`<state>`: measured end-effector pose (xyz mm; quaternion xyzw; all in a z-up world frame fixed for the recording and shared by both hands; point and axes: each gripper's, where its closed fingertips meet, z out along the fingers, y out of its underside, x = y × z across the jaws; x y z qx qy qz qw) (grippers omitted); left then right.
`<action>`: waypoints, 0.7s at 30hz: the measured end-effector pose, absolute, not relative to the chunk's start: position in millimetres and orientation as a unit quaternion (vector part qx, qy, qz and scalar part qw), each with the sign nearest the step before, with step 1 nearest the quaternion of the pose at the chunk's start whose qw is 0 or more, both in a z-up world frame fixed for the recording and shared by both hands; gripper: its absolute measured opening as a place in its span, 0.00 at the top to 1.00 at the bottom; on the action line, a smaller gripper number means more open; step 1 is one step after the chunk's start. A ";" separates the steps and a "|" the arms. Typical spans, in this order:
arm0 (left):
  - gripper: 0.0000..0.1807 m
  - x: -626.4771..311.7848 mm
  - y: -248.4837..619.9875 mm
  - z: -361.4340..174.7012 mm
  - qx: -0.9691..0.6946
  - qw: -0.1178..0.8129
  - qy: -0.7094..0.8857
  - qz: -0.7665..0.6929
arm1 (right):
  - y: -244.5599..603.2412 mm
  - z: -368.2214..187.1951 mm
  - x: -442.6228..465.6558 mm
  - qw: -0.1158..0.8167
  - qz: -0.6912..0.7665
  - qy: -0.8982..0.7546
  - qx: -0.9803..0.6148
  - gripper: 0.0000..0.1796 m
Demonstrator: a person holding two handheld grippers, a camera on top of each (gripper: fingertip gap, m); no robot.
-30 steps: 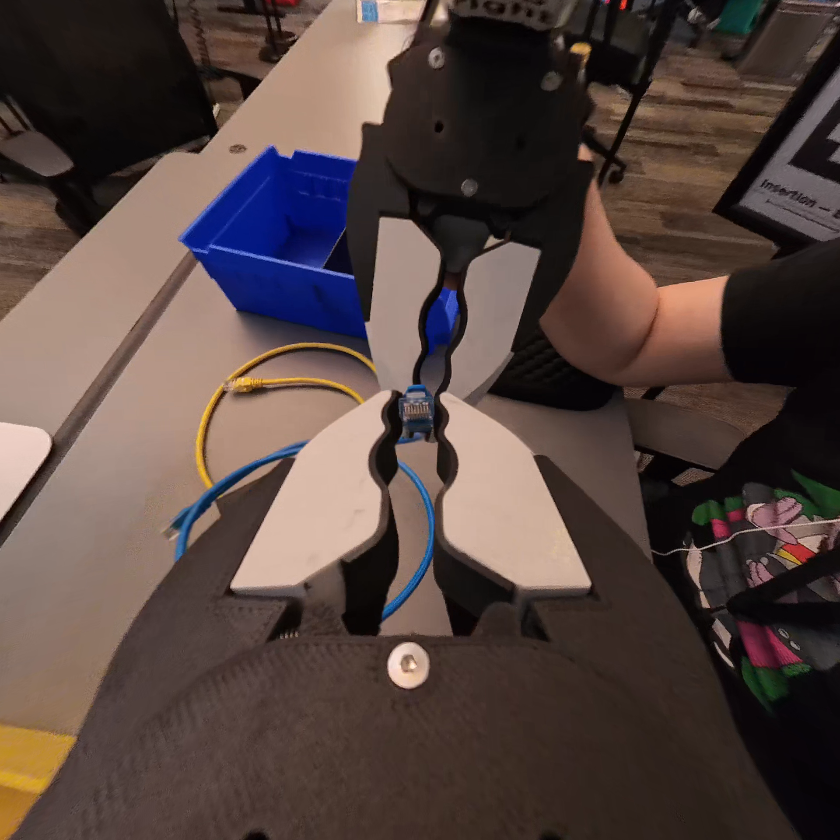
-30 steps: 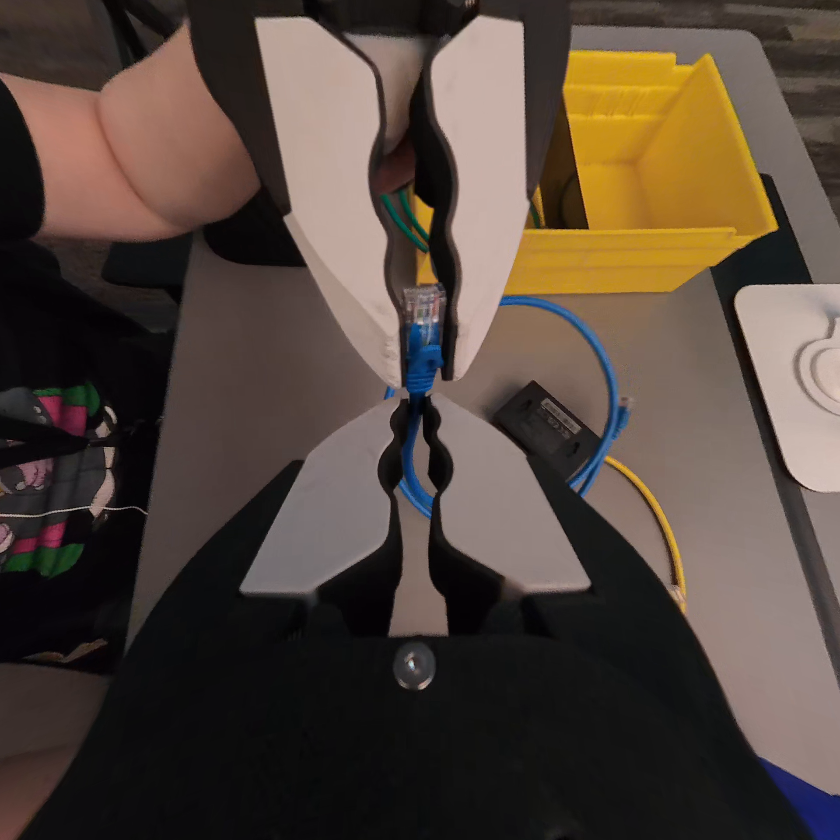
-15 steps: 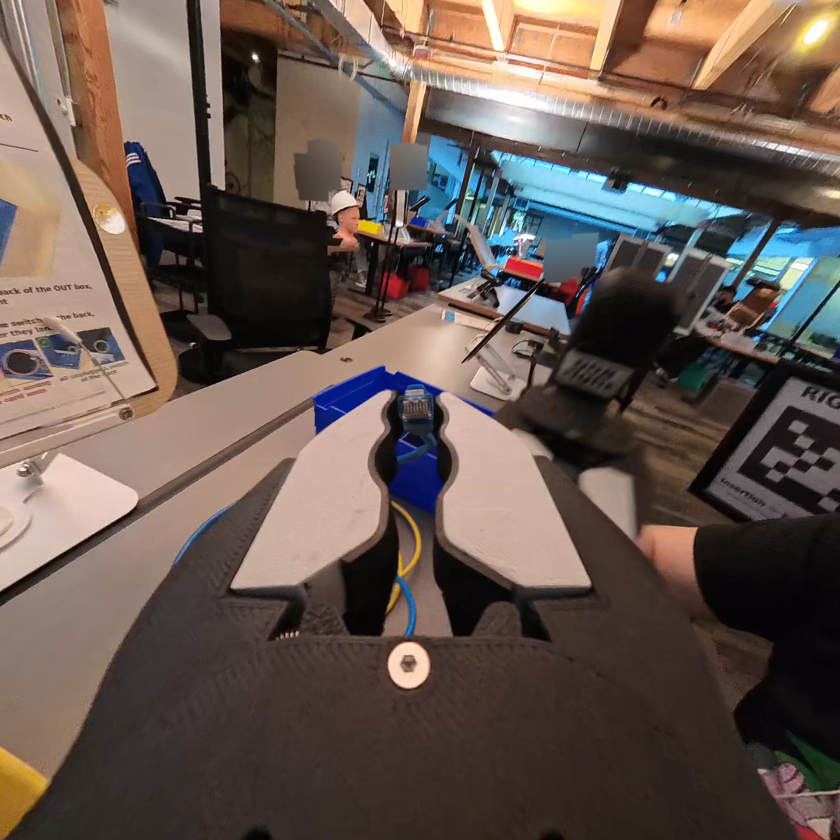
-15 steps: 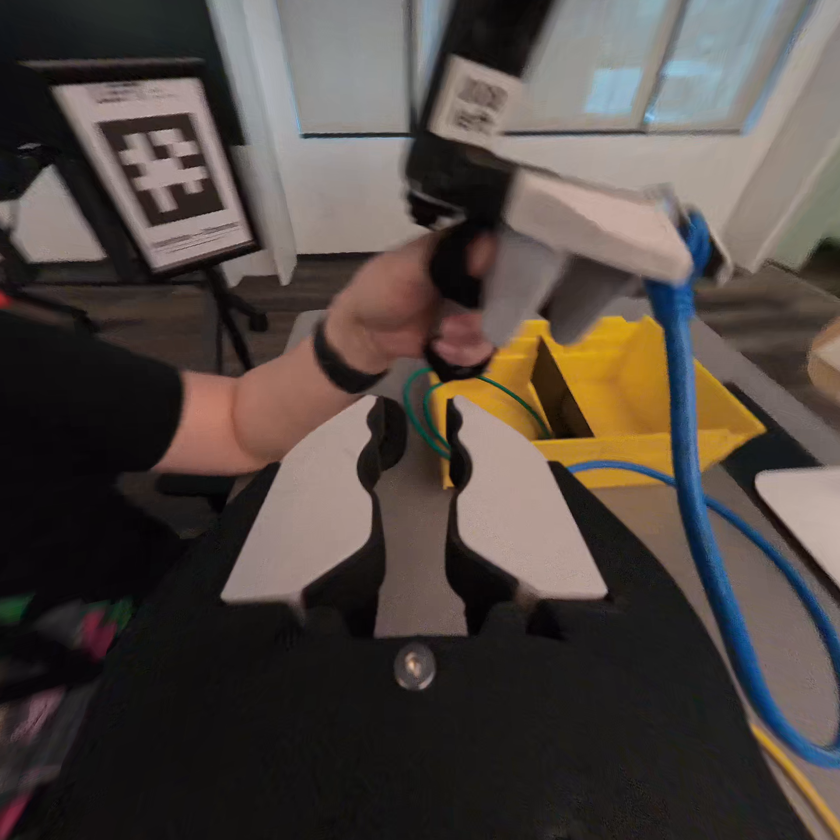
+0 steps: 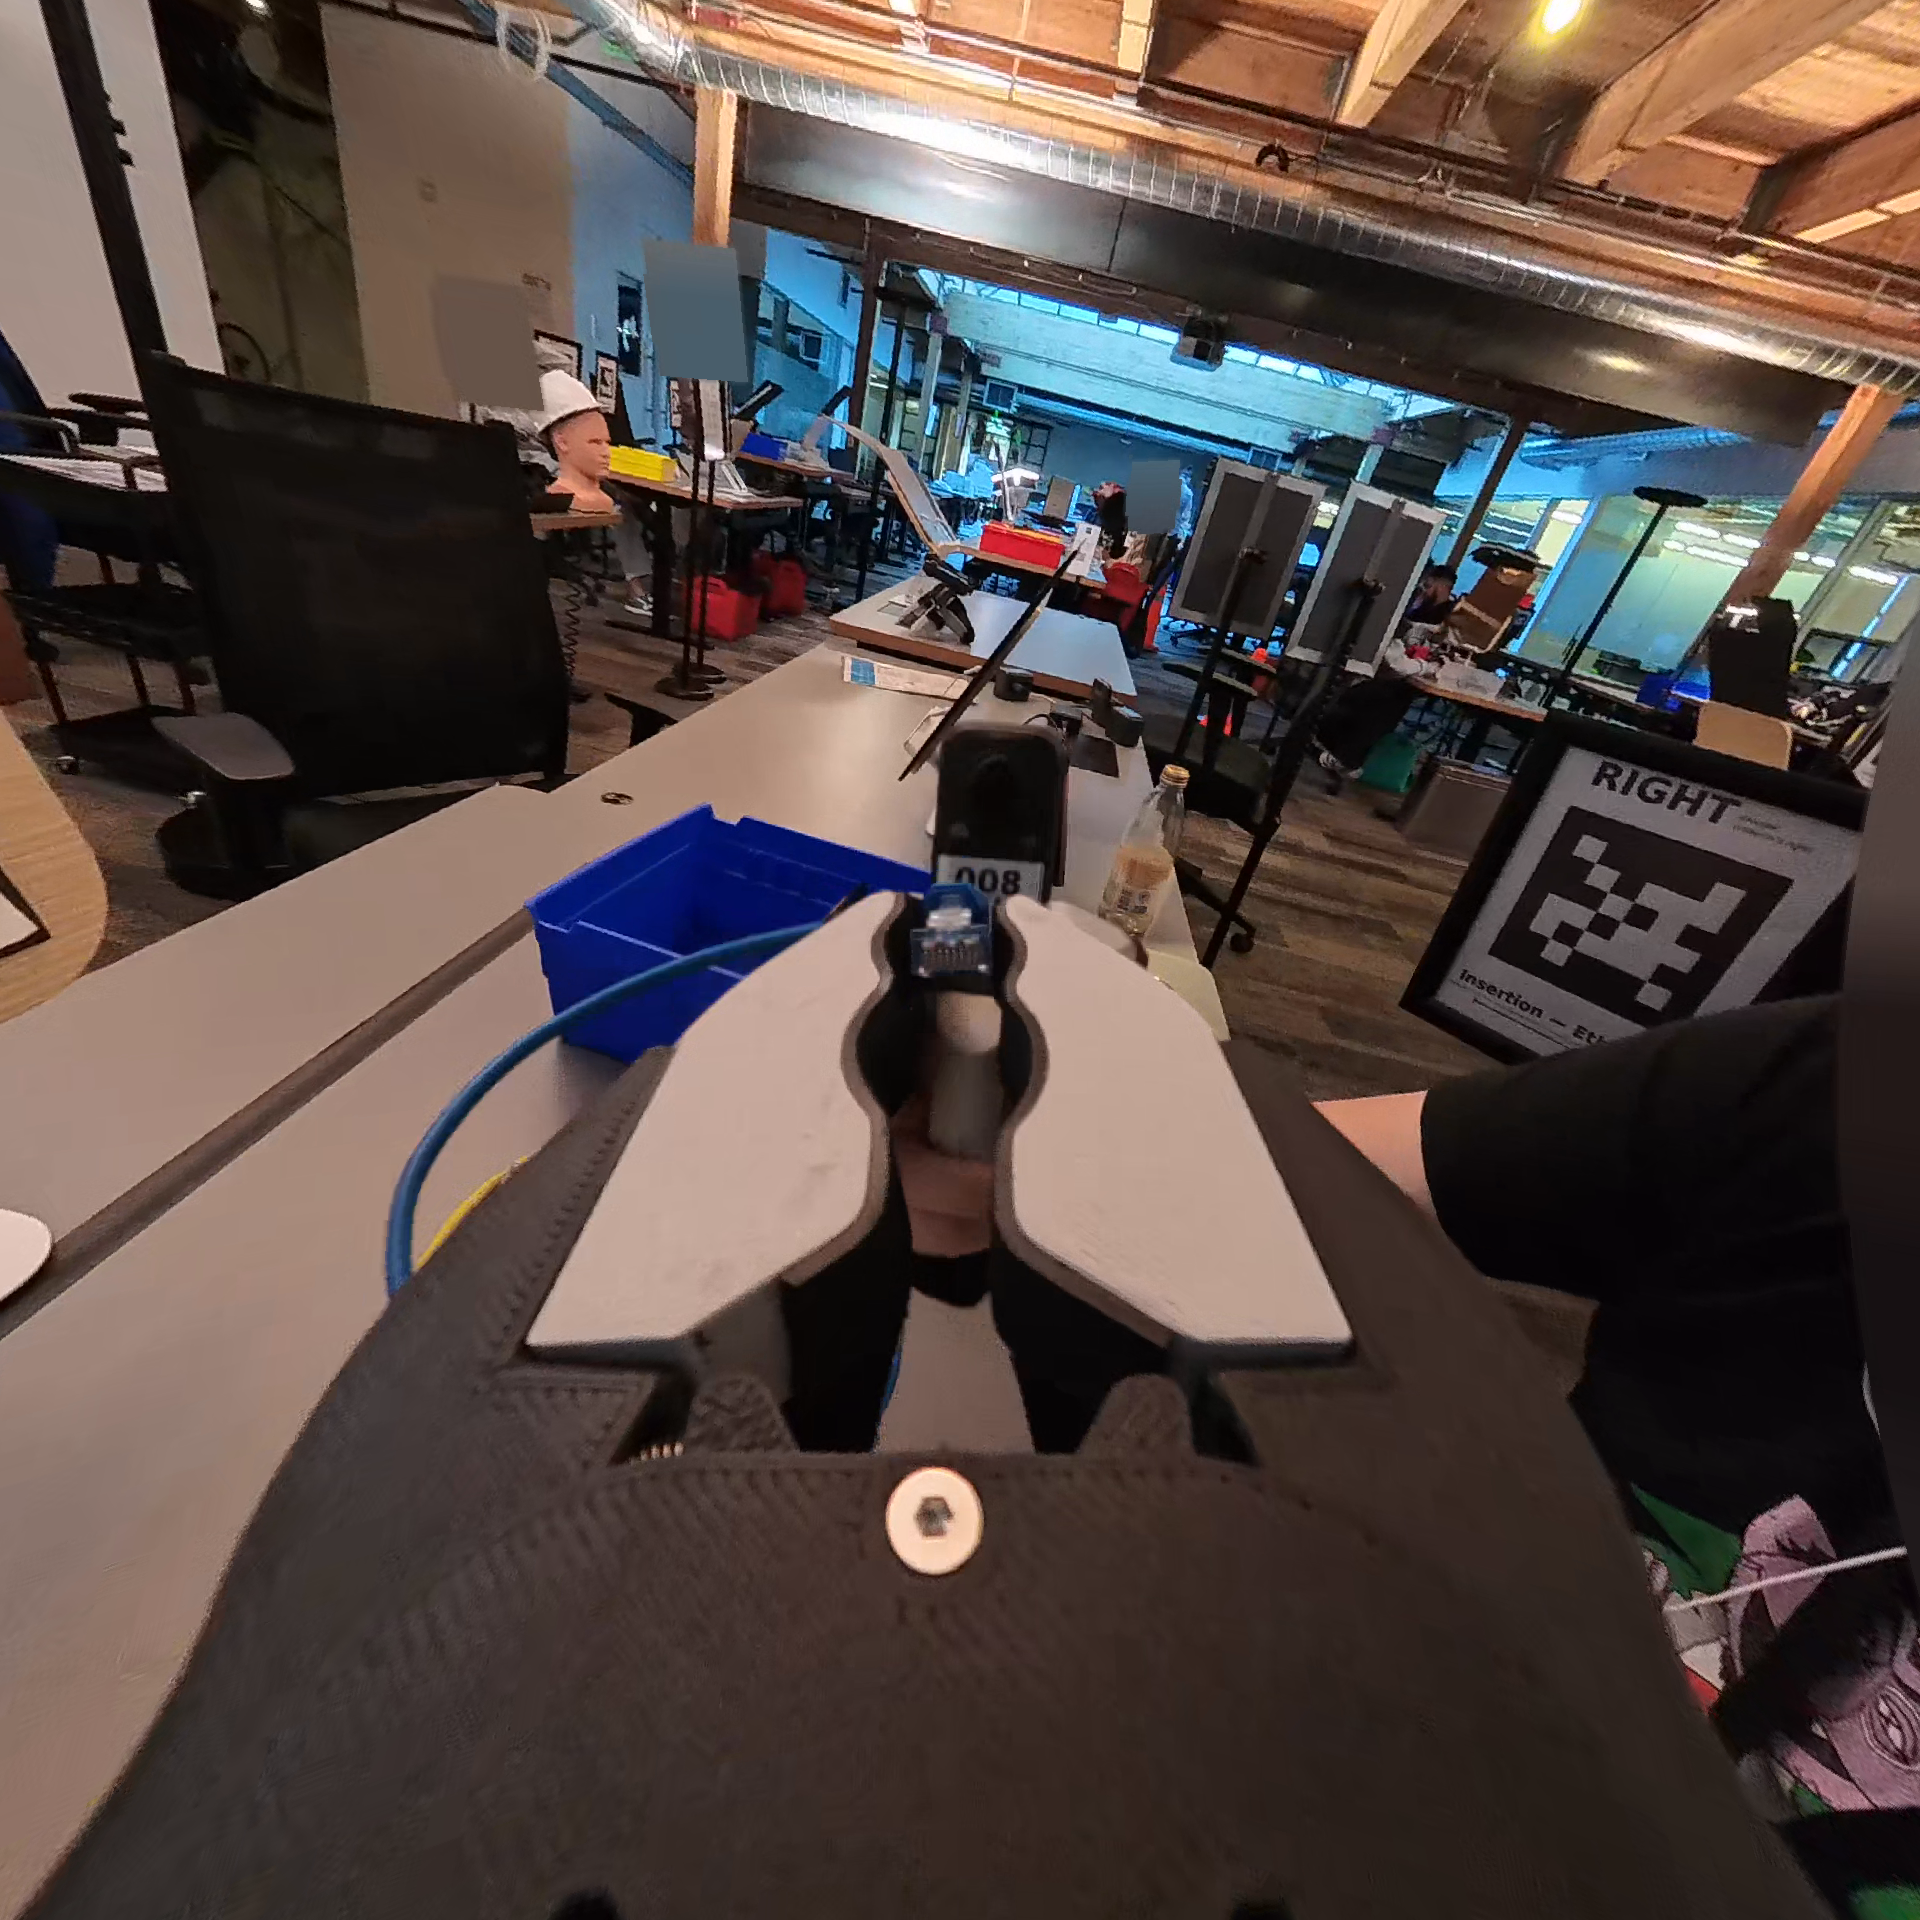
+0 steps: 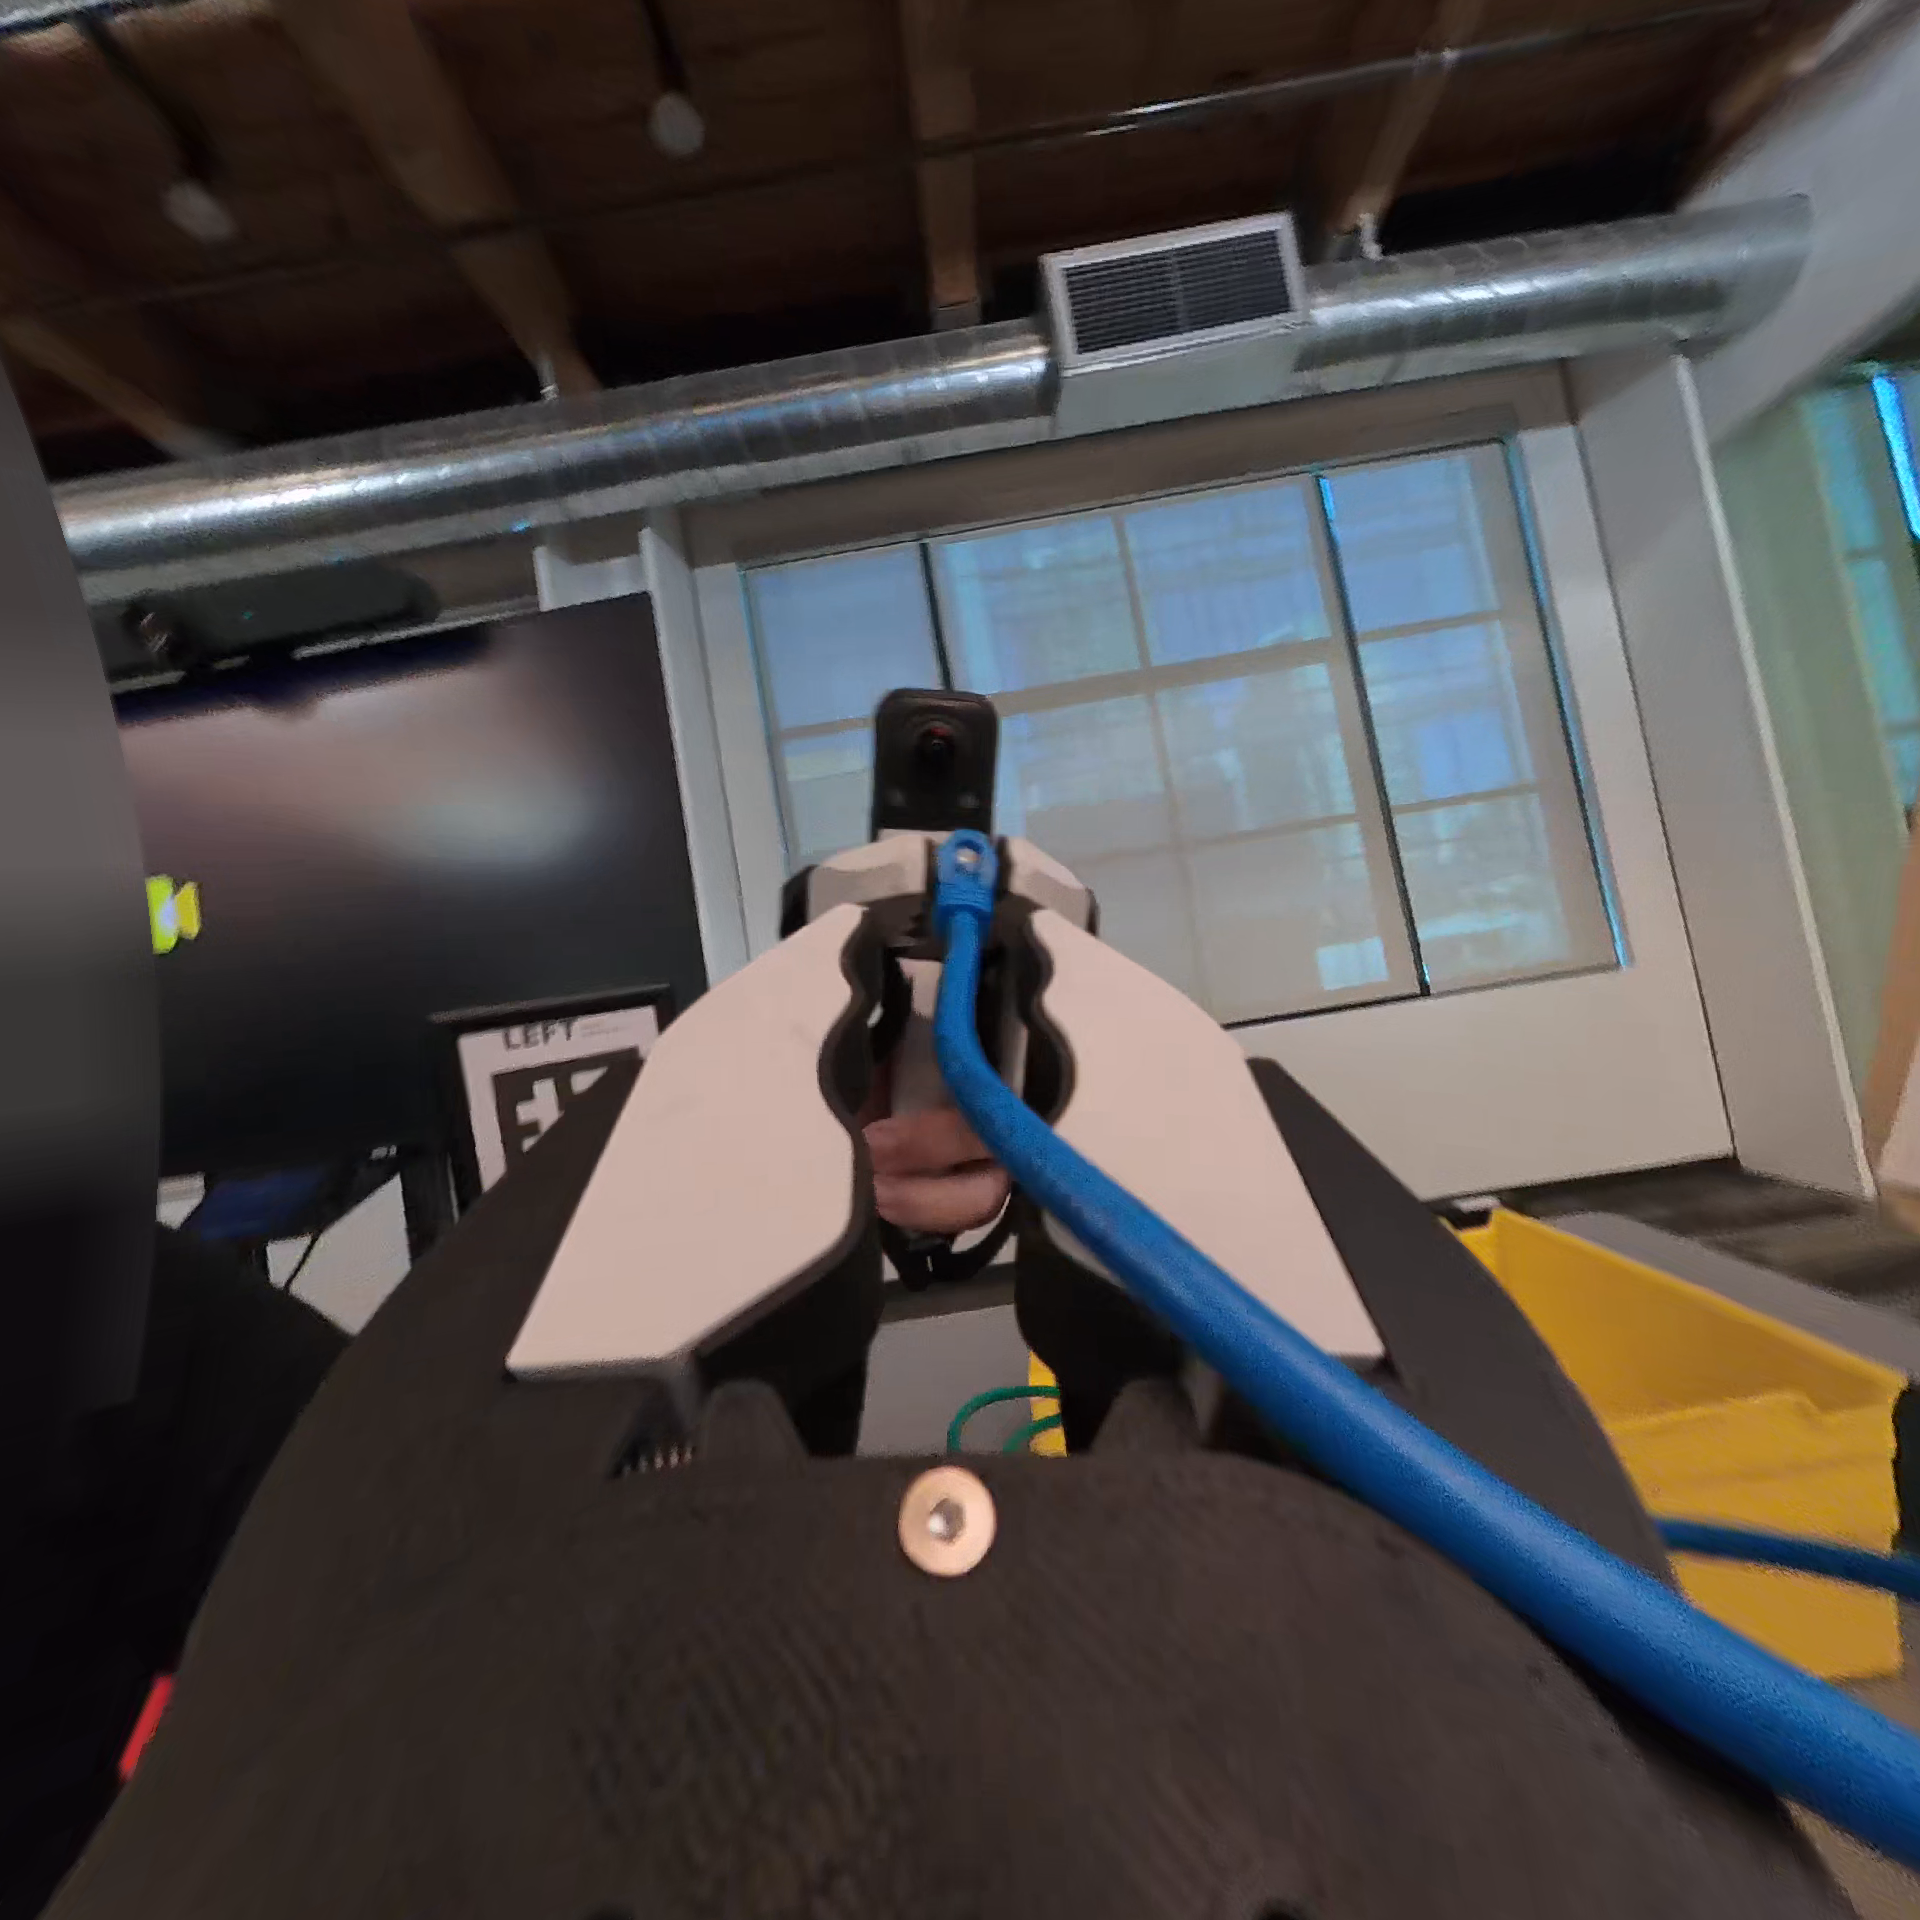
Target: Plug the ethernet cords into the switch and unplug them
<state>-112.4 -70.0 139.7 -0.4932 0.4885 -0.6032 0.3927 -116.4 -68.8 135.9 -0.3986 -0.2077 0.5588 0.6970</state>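
Observation:
My left gripper (image 5: 951, 925) is shut on the blue ethernet plug (image 5: 949, 943), which sits at the fingertips with its contacts facing the camera. The blue cord (image 5: 540, 1049) loops down to the left onto the grey table (image 5: 208, 1049). My right gripper (image 6: 951, 925) is open and holds nothing; the blue cord (image 6: 1195, 1257) runs through its gap and lies over the right finger. The two grippers face each other, raised above the table. The left gripper (image 6: 961, 868) shows ahead in the right wrist view, clamped on the plug's boot. The switch is not in view.
A blue bin (image 5: 665, 925) stands on the table beyond the left gripper, with a yellow cord (image 5: 468, 1216) near it. A yellow bin (image 6: 1714, 1403) and a green cord (image 6: 987, 1423) lie below the right gripper. A bottle (image 5: 1143, 862) and a marker sign (image 5: 1631, 914) stand to the right. The grippers are tip to tip, or close to it.
Both grippers have tilted up from the table and now look level across the room. The right gripper has let go of the blue cord and opened. The left gripper keeps the plug.

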 end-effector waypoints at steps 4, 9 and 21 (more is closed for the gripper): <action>0.93 -111.8 -74.1 138.0 -0.490 0.388 0.497 -0.602 | -73.6 137.5 -114.6 0.696 0.538 -0.246 -0.408 0.92; 0.93 -110.1 -71.7 132.6 -0.498 0.392 0.505 -0.586 | -67.3 133.3 -114.3 0.657 0.549 -0.258 -0.447 0.95; 0.93 -110.9 -76.8 126.1 -0.488 0.405 0.544 -0.550 | -74.1 128.5 -115.4 0.679 0.446 -0.347 -0.469 0.95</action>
